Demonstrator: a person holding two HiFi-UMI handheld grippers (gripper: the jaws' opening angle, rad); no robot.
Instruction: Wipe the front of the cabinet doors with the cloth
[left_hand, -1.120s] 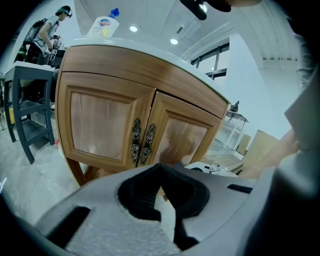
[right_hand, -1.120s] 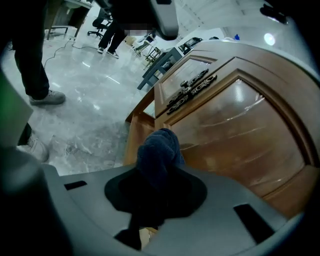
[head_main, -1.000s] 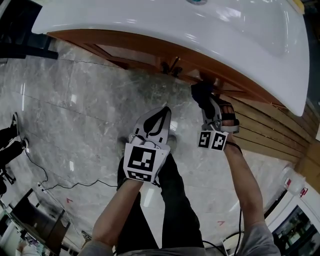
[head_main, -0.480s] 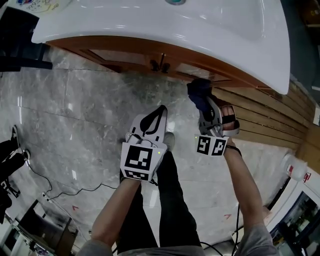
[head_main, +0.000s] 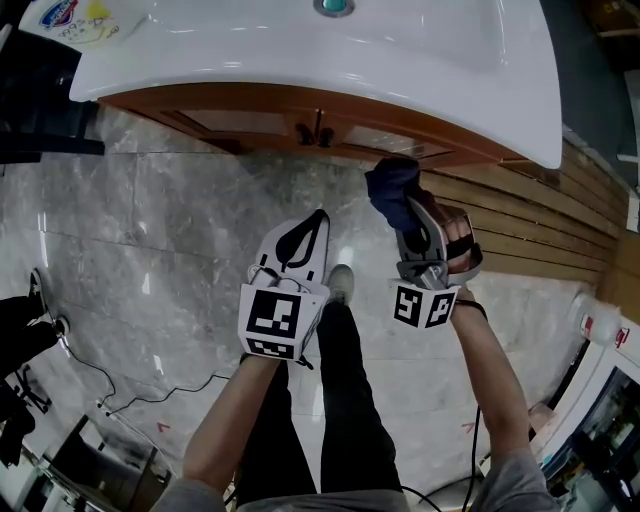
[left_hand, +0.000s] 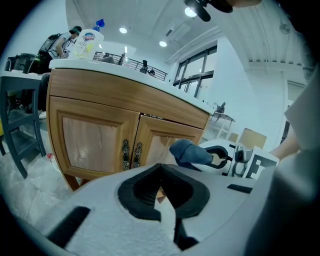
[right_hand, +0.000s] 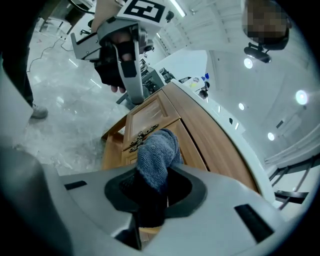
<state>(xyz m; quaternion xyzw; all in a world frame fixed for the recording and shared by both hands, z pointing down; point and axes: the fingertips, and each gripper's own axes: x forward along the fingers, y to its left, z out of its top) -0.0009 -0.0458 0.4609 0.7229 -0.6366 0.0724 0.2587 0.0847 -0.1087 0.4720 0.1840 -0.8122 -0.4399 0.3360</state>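
Head view: right gripper (head_main: 404, 205) clamps the bunched blue cloth (head_main: 390, 183) close to the cabinet doors (head_main: 270, 122) on the far side; contact unclear. Left gripper (head_main: 318, 220) sits left of it, farther from the doors.
Left gripper view: jaws together, nothing between.
Right gripper view: cloth points at the right door, handles (right_hand: 141, 136) to its left.

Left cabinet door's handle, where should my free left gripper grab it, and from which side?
Take the left door by the middle of its handle, a slim upright metal pull at that door's inner edge. Come straight at the front, one jaw on each side of the pull. The left gripper is shut with nothing in it, so it likely needs opening first.
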